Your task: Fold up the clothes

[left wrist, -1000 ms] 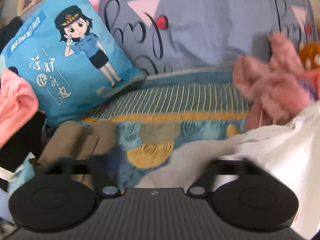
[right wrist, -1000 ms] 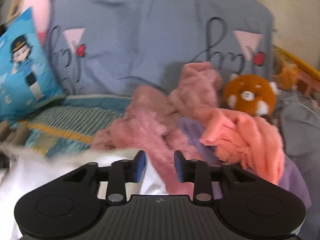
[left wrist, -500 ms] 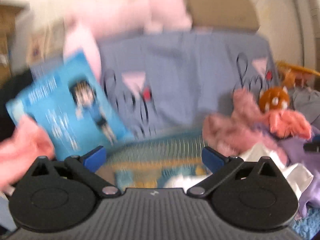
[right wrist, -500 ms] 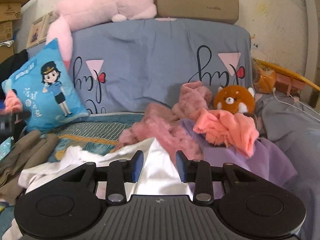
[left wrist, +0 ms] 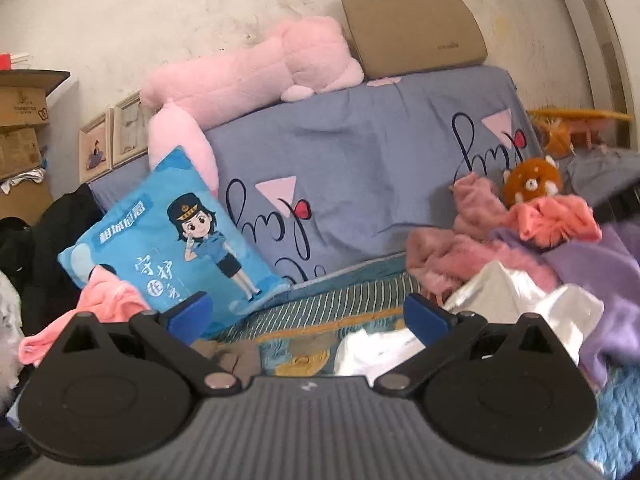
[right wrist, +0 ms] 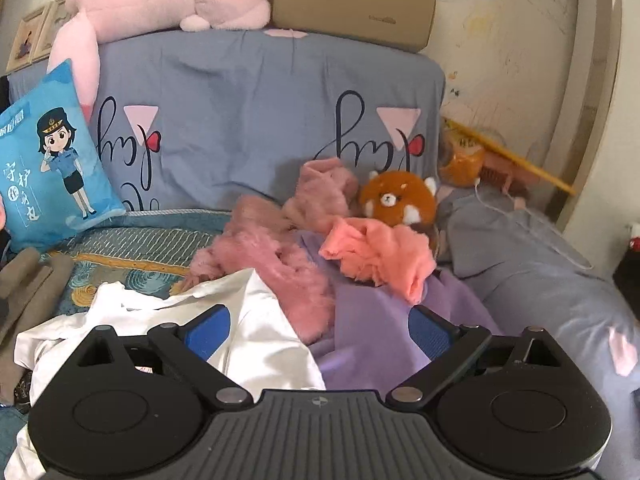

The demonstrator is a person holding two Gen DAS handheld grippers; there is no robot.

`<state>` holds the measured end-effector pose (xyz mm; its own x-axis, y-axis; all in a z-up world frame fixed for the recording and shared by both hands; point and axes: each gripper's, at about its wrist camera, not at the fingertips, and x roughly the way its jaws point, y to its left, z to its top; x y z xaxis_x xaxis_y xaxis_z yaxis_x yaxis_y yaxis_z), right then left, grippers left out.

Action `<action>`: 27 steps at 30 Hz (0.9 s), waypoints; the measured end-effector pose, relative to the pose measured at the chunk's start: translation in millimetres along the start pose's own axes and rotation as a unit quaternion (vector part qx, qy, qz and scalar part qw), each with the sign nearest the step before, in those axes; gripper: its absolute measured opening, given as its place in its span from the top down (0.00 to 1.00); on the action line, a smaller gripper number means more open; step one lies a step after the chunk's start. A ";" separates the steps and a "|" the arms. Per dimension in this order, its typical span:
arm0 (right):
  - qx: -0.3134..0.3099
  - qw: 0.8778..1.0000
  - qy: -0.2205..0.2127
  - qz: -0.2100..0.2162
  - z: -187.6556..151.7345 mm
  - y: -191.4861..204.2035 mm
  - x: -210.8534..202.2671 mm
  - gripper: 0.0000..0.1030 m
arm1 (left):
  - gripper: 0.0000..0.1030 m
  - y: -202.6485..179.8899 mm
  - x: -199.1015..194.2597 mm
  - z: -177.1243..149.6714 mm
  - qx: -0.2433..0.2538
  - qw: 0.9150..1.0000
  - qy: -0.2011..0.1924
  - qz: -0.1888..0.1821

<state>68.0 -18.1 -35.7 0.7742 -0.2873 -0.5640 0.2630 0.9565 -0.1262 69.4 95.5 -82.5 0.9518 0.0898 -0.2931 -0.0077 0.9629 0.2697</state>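
The crumpled white shiny garment (right wrist: 256, 332) lies in a loose heap on the patterned blue-and-yellow bed cover (right wrist: 132, 264), creased and partly bunched, its far edge touching the fuzzy dusty-pink garment (right wrist: 280, 264). Beside that lies a smooth lilac garment (right wrist: 372, 320), with a coral-orange fleece piece (right wrist: 380, 252) draped on top, just in front of a round orange plush animal (right wrist: 400, 200). Folded taupe-brown clothes (right wrist: 28, 280) sit at the left edge of the bed.

My right tongs (right wrist: 320, 332) hang low over the white and lilac fabrics, blue pads spread wide, gripping nothing. My left tongs (left wrist: 308, 312) are raised above the bed cover, level and pointed at the headboard, also gaping wide with nothing between the pads.

A blue cartoon-officer cushion (left wrist: 176, 240) leans against the grey-blue headboard cover (left wrist: 360, 184), which carries dark cursive script with pink triangles and red hearts; I cannot read the word. The cushion bears white Chinese characters, too small for me to make out surely. A long pink plush toy (left wrist: 248, 76) and a tan rectangular pillow (left wrist: 412, 28) rest along the top.
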 end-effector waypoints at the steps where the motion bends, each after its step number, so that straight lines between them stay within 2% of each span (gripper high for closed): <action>1: 0.004 1.000 -0.002 0.011 -0.4 -1.3 -2.3 0.00 | 0.00 -1.0 -4.4 -3.5 0.000 1.000 0.003 -0.002; 6: 0.019 0.997 -0.042 0.067 -8.4 -1.6 -15.8 0.00 | 0.00 6.7 -15.9 -14.5 -0.036 0.999 0.027 -0.030; 8: 0.022 0.996 -0.054 0.074 -15.2 1.1 -19.6 0.00 | 0.00 11.6 -18.6 -18.2 -0.051 0.997 0.036 -0.039; 11: 0.038 0.994 -0.034 0.098 -39.7 -1.0 -13.8 0.00 | 0.00 17.7 -18.9 -28.8 -0.052 0.997 0.055 -0.030; 13: 0.048 0.992 -0.013 0.116 -58.8 -2.9 -8.0 0.00 | 0.00 26.7 -14.1 -45.7 -0.054 0.995 0.086 -0.021; 17: 0.047 0.985 0.042 0.160 -118.6 -6.3 6.9 0.02 | 0.00 46.3 -4.9 -79.6 -0.063 0.987 0.146 -0.003; 19: 0.054 0.982 0.063 0.168 -145.8 -8.9 10.0 0.03 | 0.00 64.8 -2.4 -97.0 -0.090 0.982 0.167 0.002; 23: 0.066 0.974 0.083 0.198 -188.9 -13.6 7.5 0.13 | 0.00 93.4 -1.9 -118.0 -0.128 0.975 0.176 0.035; 27: 0.041 0.970 0.081 0.224 -210.1 -5.3 4.3 0.24 | 0.00 120.9 -1.0 -138.5 -0.167 0.966 0.185 0.064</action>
<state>-51.0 -13.8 -209.0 0.7228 0.1735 -0.6689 -0.0290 0.9747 0.2215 25.1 247.0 -176.6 0.7616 0.2395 -0.6022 -0.2761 0.9606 0.0328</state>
